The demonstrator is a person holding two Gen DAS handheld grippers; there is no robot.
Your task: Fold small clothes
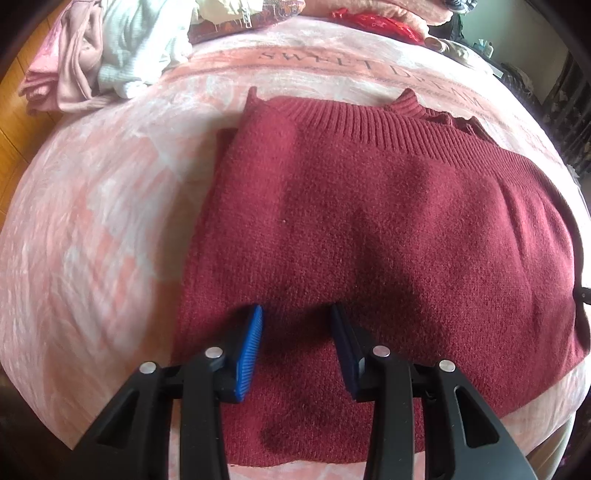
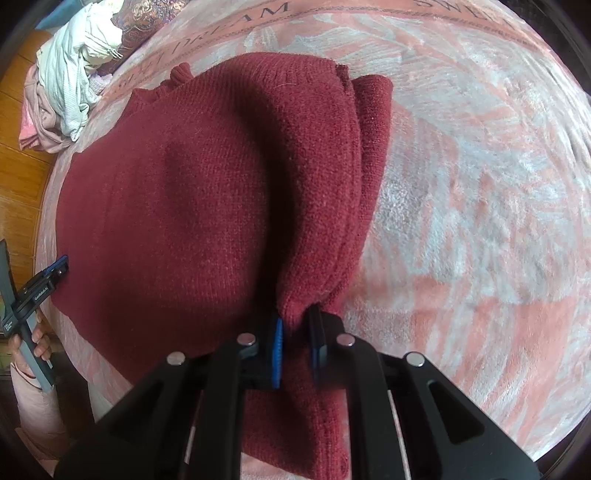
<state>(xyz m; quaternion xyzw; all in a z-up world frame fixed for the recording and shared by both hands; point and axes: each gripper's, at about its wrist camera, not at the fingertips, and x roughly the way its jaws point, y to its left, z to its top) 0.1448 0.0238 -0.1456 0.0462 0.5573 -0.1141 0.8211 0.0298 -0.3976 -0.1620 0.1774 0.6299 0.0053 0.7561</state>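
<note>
A dark red knit sweater [image 1: 388,221] lies on the pink blanket [image 1: 92,240], its ribbed hem at the far side. My left gripper [image 1: 297,317] is open and hovers just above the sweater's near part, holding nothing. In the right wrist view the sweater [image 2: 177,206] shows with its right side folded inward. My right gripper [image 2: 297,325] is shut on a bunched fold of the sweater's right edge and lifts it slightly. The left gripper [image 2: 55,267] shows at the far left edge of that view.
A pile of pink and white clothes [image 1: 103,55] sits at the bed's far left corner, also in the right wrist view [image 2: 70,81]. Red fabric [image 1: 373,22] and patterned cloth lie at the far edge. Wooden floor [image 1: 14,122] lies beyond the bed's left edge.
</note>
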